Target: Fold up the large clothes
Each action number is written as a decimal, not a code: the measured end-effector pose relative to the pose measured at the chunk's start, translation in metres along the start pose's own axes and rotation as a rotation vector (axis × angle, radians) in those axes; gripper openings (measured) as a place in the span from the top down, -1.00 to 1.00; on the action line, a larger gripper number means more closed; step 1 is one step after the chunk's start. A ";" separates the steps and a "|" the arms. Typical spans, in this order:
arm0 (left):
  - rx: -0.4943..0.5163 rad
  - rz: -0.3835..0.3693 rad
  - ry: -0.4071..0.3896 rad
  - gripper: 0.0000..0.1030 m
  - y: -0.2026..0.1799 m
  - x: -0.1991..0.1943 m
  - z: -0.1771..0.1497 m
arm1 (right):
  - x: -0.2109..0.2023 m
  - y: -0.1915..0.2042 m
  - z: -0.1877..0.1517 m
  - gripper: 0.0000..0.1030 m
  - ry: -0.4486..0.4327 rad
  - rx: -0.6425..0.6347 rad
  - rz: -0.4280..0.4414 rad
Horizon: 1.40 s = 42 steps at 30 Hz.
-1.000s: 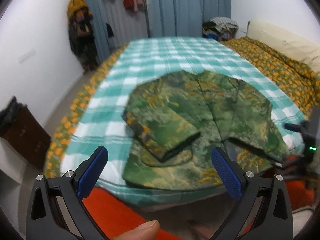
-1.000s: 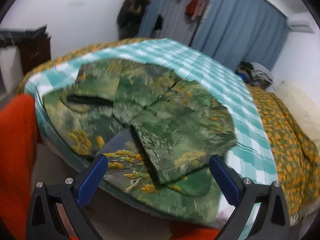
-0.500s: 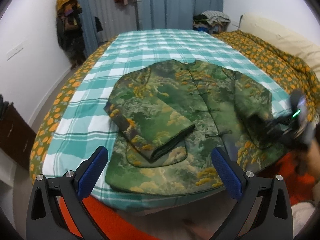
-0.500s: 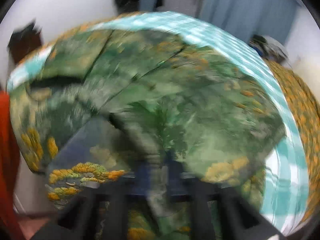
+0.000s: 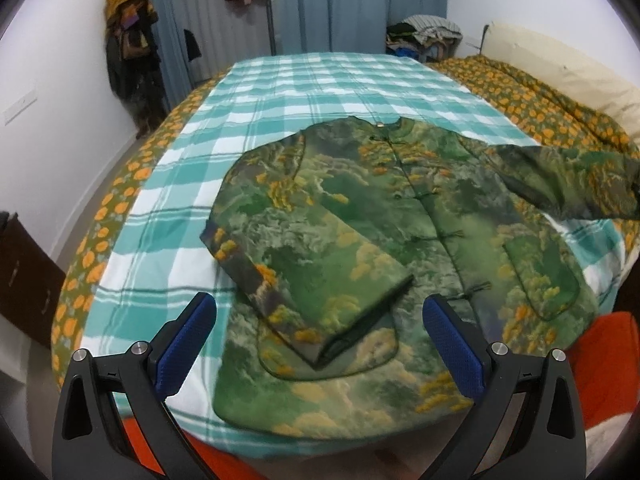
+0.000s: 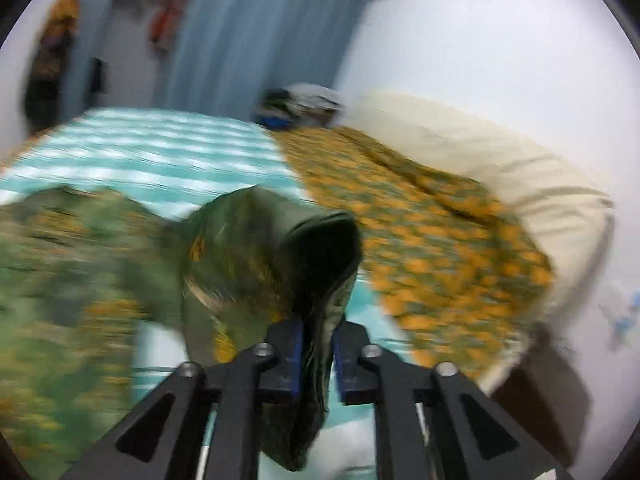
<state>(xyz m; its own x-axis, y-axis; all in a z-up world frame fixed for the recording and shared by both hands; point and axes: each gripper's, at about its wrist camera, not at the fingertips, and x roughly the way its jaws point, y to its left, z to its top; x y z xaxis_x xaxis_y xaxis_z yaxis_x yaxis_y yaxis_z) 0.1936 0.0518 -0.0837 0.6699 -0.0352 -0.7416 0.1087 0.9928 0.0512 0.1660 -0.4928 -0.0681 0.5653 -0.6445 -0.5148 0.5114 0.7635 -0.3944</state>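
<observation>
A green and orange patterned jacket [image 5: 400, 232] lies front up on the bed's checked sheet [image 5: 312, 80]. Its left sleeve [image 5: 320, 280] is folded across the body. Its right sleeve [image 5: 568, 176] is lifted out to the right, off the body. My left gripper [image 5: 320, 334] is open and empty, hovering above the jacket's hem at the bed's near edge. My right gripper [image 6: 317, 350] is shut on the right sleeve's cuff [image 6: 320, 248] and holds it above the bed; that view is blurred.
An orange-flowered quilt [image 5: 540, 96] and a cream pillow [image 5: 560, 60] lie on the bed's right side. Blue curtains [image 5: 360, 0], hanging clothes [image 5: 128, 40] and a clothes pile [image 5: 428, 32] are at the far end. Dark furniture [image 5: 24, 280] stands left.
My right gripper closed on the right sleeve's cuff and pulled it off the jacket body, out to the right. My left gripper rose a little and stayed open.
</observation>
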 end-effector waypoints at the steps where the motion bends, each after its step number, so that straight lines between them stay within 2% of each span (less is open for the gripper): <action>1: 0.018 0.002 0.004 -0.99 0.001 0.003 0.001 | 0.004 -0.012 -0.004 0.35 0.013 0.011 -0.038; 4: 0.090 -0.007 0.012 -0.99 0.000 0.014 0.001 | 0.009 -0.028 -0.012 0.34 0.021 0.039 -0.138; 6: 0.146 -0.019 0.020 -0.99 -0.002 0.022 0.001 | -0.002 -0.031 -0.020 0.15 0.007 0.072 -0.138; 8: 0.220 -0.056 0.028 -0.99 -0.007 0.031 0.000 | -0.018 -0.020 -0.030 0.03 0.007 0.101 -0.077; 12: 0.342 -0.112 0.068 -0.99 -0.019 0.057 -0.003 | -0.048 0.013 -0.050 0.03 0.000 0.123 0.070; 14: 0.389 -0.143 0.113 -0.99 -0.024 0.078 -0.005 | -0.065 0.043 -0.062 0.02 -0.007 0.123 0.164; 19: 0.492 -0.090 0.173 -0.99 -0.037 0.124 -0.015 | -0.094 0.118 -0.076 0.02 0.022 0.100 0.363; 21: 0.484 -0.096 0.195 -0.88 -0.037 0.137 -0.015 | -0.104 0.142 -0.078 0.02 0.032 0.082 0.433; 22: 0.467 -0.119 0.206 -0.50 -0.034 0.139 -0.015 | -0.112 0.153 -0.078 0.02 0.031 0.067 0.462; 23: 0.417 -0.180 0.231 0.25 -0.026 0.143 -0.012 | -0.117 0.159 -0.078 0.02 0.025 0.055 0.481; 24: 0.378 -0.206 0.241 0.62 -0.020 0.143 -0.010 | -0.125 0.166 -0.077 0.02 0.013 0.038 0.501; 25: 0.309 -0.227 0.243 0.80 -0.009 0.141 -0.005 | -0.133 0.171 -0.077 0.02 0.000 0.022 0.512; 27: 0.227 -0.241 0.200 0.82 0.010 0.127 0.004 | -0.146 0.179 -0.076 0.02 -0.035 -0.016 0.524; 30: 0.062 -0.221 0.093 0.82 0.064 0.087 0.028 | -0.163 0.189 -0.074 0.02 -0.086 -0.078 0.526; 33: -0.121 -0.148 -0.003 0.82 0.136 0.054 0.051 | -0.168 0.193 -0.074 0.02 -0.098 -0.097 0.535; 36: -0.283 -0.029 -0.058 0.81 0.208 0.039 0.059 | -0.161 0.196 -0.074 0.02 -0.079 -0.085 0.552; 38: -0.392 0.092 -0.076 0.67 0.257 0.035 0.054 | -0.158 0.196 -0.075 0.02 -0.060 -0.072 0.567; 41: -0.509 0.221 -0.067 0.42 0.301 0.034 0.033 | -0.158 0.193 -0.074 0.02 -0.051 -0.053 0.579; 42: -0.534 0.237 -0.063 0.37 0.308 0.032 0.025 | -0.157 0.191 -0.073 0.02 -0.051 -0.048 0.576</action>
<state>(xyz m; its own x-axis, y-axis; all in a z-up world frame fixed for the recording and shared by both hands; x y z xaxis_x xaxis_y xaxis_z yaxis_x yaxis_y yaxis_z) 0.2672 0.3540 -0.0751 0.6751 0.2047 -0.7088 -0.4237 0.8940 -0.1455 0.1277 -0.2425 -0.1180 0.7750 -0.1245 -0.6195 0.0824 0.9919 -0.0963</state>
